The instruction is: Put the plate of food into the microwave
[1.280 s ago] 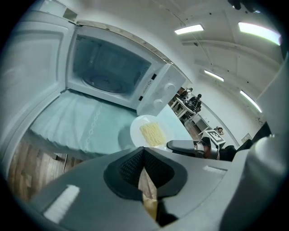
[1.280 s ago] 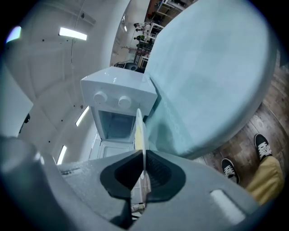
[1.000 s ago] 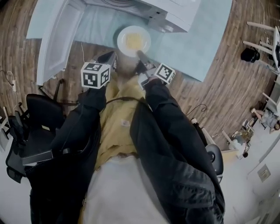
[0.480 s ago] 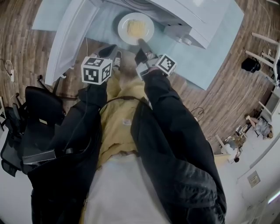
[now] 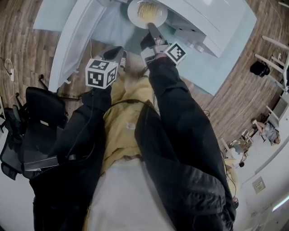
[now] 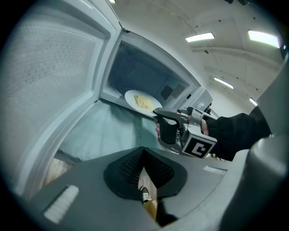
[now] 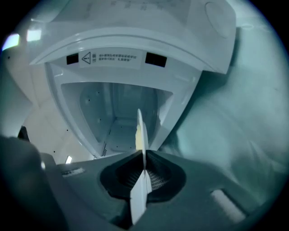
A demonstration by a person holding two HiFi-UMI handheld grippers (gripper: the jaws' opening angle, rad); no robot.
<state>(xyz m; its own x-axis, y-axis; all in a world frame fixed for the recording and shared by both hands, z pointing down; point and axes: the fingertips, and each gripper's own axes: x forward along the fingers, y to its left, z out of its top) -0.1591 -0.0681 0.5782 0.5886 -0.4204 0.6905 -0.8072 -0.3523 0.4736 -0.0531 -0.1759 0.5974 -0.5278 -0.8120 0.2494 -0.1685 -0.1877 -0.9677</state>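
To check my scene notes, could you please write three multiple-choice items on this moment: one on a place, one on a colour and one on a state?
1. Where is the plate?
A. On the wooden floor
B. At the open front of the microwave, held by the right gripper
C. On the black chair

2. What colour is the food on the plate?
A. Green
B. Red
C. Yellow

3. How does the microwave door stand?
A. Swung wide open
B. Shut
C. Taken off

Answers:
1 B: the right gripper view shows its jaws clamped on the plate's rim, facing the microwave's opening.
2 C: the food is a pale yellow heap on the white plate.
3 A: the door hangs out to the left in the head view, and the inside of the microwave shows.
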